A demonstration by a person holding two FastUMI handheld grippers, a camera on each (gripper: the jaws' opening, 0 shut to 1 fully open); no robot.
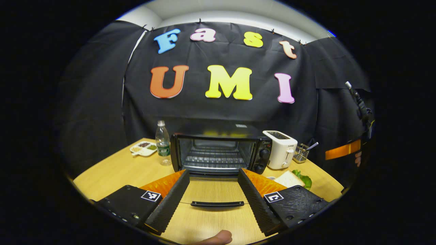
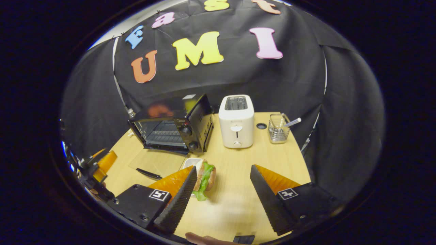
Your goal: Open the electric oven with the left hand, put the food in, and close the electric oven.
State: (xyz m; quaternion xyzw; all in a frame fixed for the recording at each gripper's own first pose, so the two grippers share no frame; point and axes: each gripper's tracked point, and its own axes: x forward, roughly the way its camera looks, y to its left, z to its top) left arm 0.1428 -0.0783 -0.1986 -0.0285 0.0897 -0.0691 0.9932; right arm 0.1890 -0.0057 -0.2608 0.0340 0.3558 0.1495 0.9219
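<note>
- The electric oven [image 1: 218, 153] stands open at the far middle of the wooden table [image 1: 112, 173]. Its glass door lies flat toward you, and the door's black handle [image 1: 217, 204] sits between your left gripper's fingers without touching either.
- Your left gripper [image 1: 214, 195] is spread wide and holds nothing.
- Inside the oven you can make out a wire rack [image 1: 214, 159]; the back of the cavity is dark and hard to read.
- The food, a sandwich [image 2: 205, 178] with lettuce hanging out, lies on the table near the oven's right front corner. In the right gripper view its left edge is hidden behind your right gripper's left finger; whether that finger touches it cannot be told.
- Your right gripper [image 2: 223, 194] is also spread wide, with nothing between its fingers.
- A white toaster [image 2: 236, 120] stands right of the oven, with a wire holder [image 2: 278, 130] farther right.
- A water bottle [image 1: 162, 143] and a small divided dish [image 1: 143, 148] sit left of the oven.
- A fingertip [image 1: 218, 238] is cut off at the near edge of the left gripper view.
</note>
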